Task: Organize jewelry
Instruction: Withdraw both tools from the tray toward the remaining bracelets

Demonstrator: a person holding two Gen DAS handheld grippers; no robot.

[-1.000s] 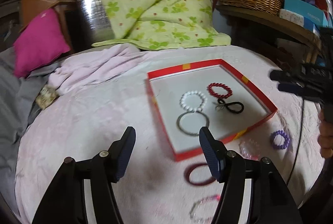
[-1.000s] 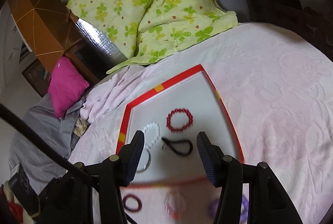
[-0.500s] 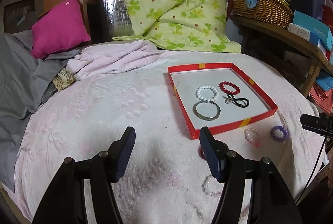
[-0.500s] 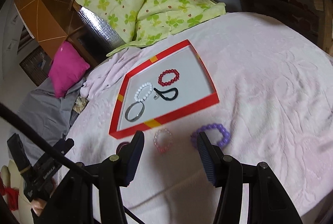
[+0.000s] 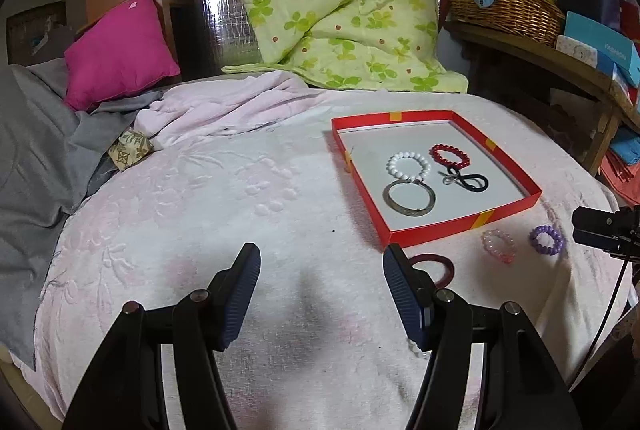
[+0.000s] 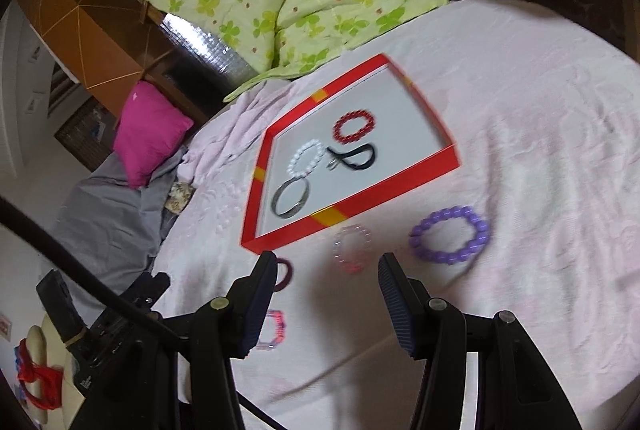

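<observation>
The left gripper (image 5: 320,272) hangs over the pink blanket (image 5: 224,198) with jaws released and nothing between them. Ahead and to its right sits the red tray (image 5: 436,232), holding 4 pieces: a white bead bracelet (image 5: 408,166), a red bead bracelet (image 5: 450,156), a silver bangle (image 5: 409,199) and a black cord loop (image 5: 468,182). A dark red bangle (image 5: 440,266) lies just beside its right finger. The right gripper (image 6: 326,272) is also released and empty. Just ahead of it lies a pale pink bracelet (image 6: 352,244); a purple bead bracelet (image 6: 450,240) lies ahead to its right, both outside the tray's near wall.
</observation>
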